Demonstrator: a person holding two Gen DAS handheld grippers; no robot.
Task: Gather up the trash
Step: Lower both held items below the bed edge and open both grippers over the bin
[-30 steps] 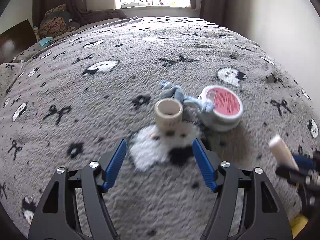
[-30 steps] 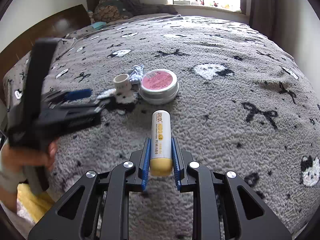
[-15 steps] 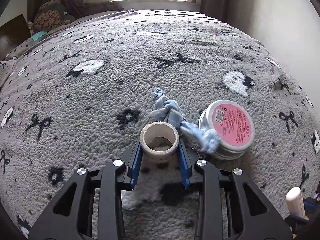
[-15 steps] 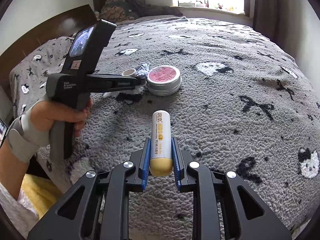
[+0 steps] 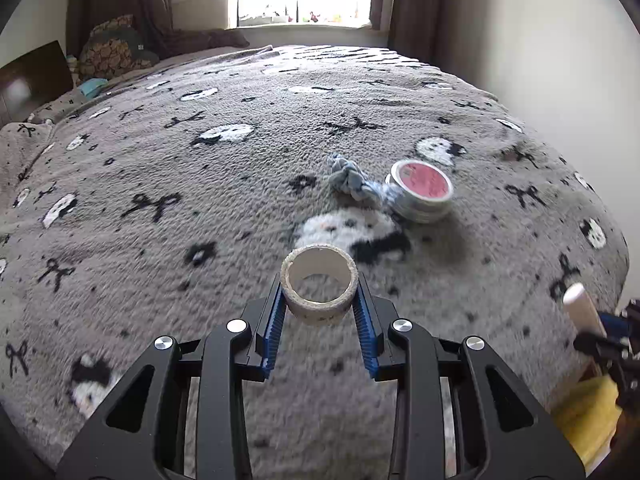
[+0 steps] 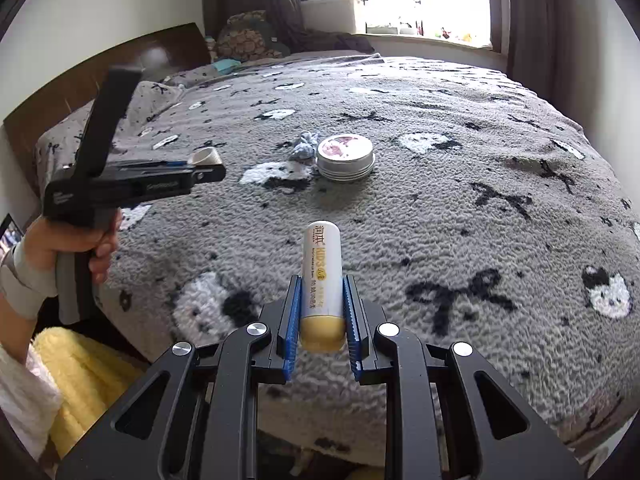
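My left gripper [image 5: 319, 295] is shut on a beige cardboard tape core [image 5: 319, 285], lifted clear above the grey patterned blanket [image 5: 160, 184]. The same core [image 6: 206, 157] shows at the left gripper's tip in the right wrist view. My right gripper [image 6: 321, 297] is shut on a white lip-balm stick with a yellow end [image 6: 322, 276], held over the bed's near edge. That stick [image 5: 582, 312] also peeks in at the right edge of the left wrist view. On the blanket lie a round tin with a pink label [image 5: 421, 190] and a knotted blue-grey cloth scrap [image 5: 352, 182] beside it.
A person's hand [image 6: 84, 246] holds the left gripper's handle. Yellow fluffy fabric [image 6: 76, 376] lies below the bed's near edge at lower left. Pillows [image 5: 112, 52] and a dark headboard [image 6: 120, 60] are at the far left, curtains and a window behind.
My left gripper closed on the tape core, lifted it off the blanket and pulled back toward the bed's near edge. My right gripper also drew back, still holding the stick.
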